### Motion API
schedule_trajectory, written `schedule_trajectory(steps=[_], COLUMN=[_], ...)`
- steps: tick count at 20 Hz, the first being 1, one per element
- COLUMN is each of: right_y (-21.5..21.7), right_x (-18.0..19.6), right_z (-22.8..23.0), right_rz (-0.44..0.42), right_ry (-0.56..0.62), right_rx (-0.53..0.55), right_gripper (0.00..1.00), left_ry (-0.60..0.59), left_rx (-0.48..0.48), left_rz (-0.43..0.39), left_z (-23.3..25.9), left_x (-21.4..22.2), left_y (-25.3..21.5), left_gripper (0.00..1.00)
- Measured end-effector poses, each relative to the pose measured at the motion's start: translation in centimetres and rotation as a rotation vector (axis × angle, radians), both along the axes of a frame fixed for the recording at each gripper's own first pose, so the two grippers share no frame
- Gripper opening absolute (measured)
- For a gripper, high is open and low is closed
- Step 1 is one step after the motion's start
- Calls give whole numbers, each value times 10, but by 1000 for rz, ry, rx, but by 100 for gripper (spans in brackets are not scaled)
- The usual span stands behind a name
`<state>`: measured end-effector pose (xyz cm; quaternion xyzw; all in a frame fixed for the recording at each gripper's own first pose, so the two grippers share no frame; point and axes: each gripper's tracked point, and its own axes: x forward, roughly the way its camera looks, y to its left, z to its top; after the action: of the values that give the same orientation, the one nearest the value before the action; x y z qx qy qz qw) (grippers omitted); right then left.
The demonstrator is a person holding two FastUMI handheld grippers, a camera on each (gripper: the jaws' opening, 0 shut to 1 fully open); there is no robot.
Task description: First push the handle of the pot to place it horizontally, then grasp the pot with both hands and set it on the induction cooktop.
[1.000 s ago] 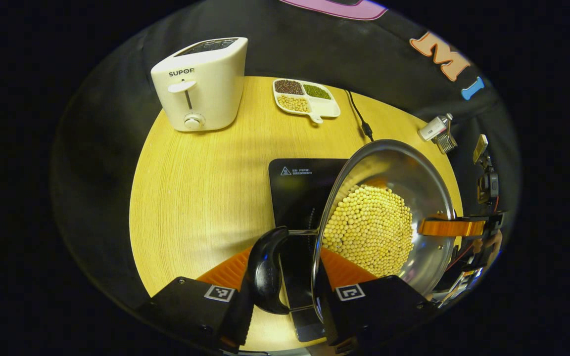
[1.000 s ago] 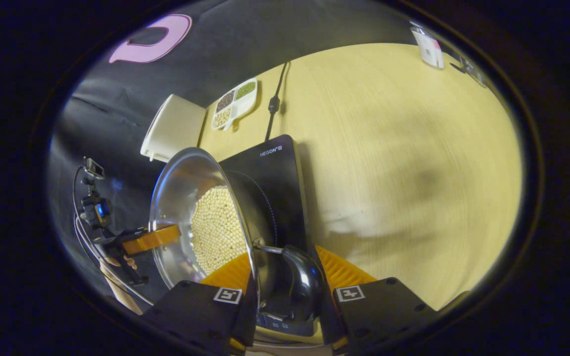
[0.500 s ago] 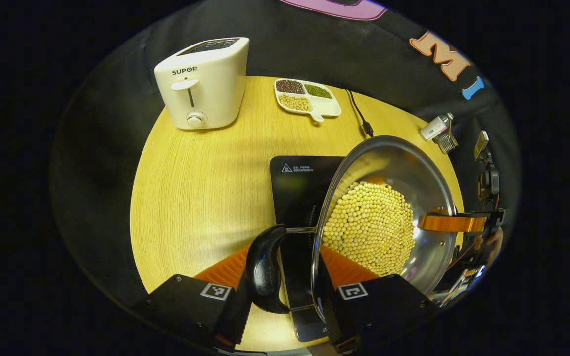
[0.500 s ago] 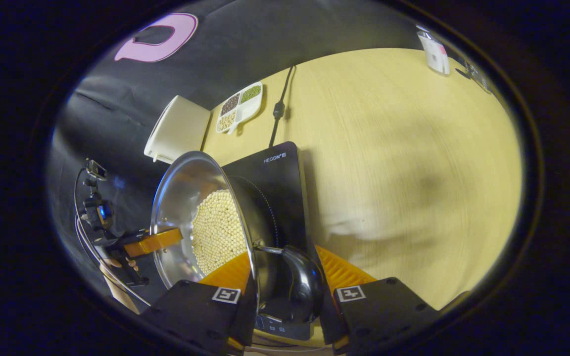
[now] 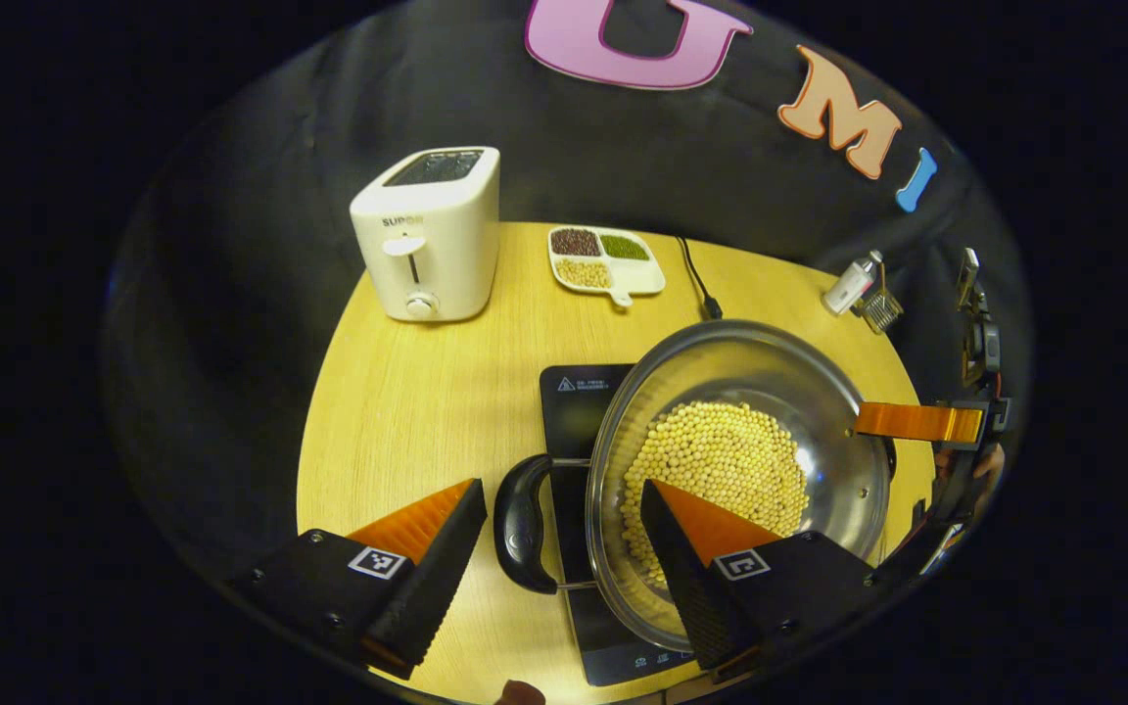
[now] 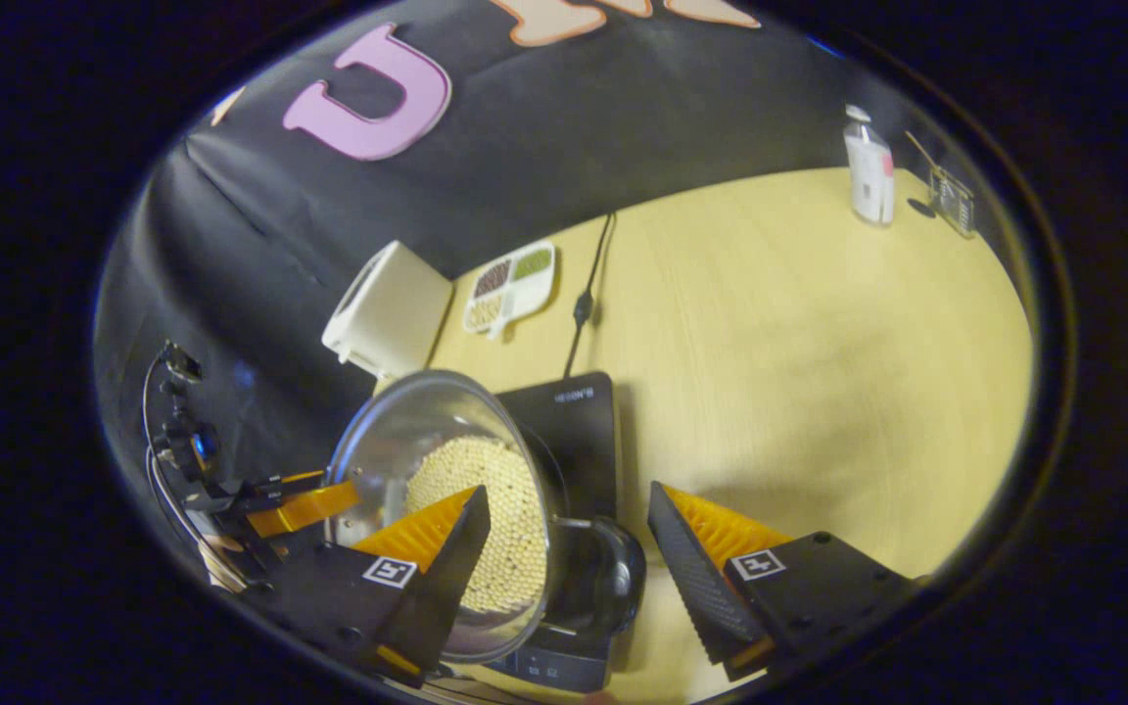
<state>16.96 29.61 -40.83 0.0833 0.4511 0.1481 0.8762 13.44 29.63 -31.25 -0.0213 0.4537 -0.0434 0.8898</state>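
Note:
A steel pot (image 5: pixel 750 357) holding yellow soybeans (image 5: pixel 721 460) sits level on the black induction cooktop (image 5: pixel 574 392). In the left gripper view my left gripper (image 5: pixel 562 487) is open, one finger on each side of the pot's black loop handle (image 5: pixel 520 524) without touching it. A finger (image 5: pixel 916 421) of the other gripper shows at the pot's far rim. In the right gripper view my right gripper (image 6: pixel 566 488) is also open, standing above the other black handle (image 6: pixel 616 583), with the pot (image 6: pixel 407 441) and cooktop (image 6: pixel 579 421) just beyond.
On the round wooden table (image 5: pixel 407 411) a white toaster (image 5: pixel 432 235) stands at the back left. A divided dish of beans (image 5: pixel 606 259) and the cooktop's cable (image 5: pixel 696 279) lie behind the pot. A small bottle (image 5: pixel 848 284) and a glass holder (image 5: pixel 880 308) sit at the right edge.
The pot, held tilted above the cooktop by both handles, has come down level onto it. Both grippers have opened, let go of the handles and drawn back.

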Motion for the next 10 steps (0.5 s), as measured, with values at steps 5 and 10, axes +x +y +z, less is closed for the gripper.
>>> schedule_trajectory(steps=[5,10], right_y=[-27,-60], right_x=[-5,-22], right_z=[67,142], right_rz=[-29,-75], right_ry=[-174,-361], right_rx=[-89,-144], right_gripper=[100,99], left_ry=[-149,-278], left_rx=[55,81], left_rz=[83,68], left_z=[39,87], left_x=[2,-3], left_y=[8,-27], left_gripper=[98,98])
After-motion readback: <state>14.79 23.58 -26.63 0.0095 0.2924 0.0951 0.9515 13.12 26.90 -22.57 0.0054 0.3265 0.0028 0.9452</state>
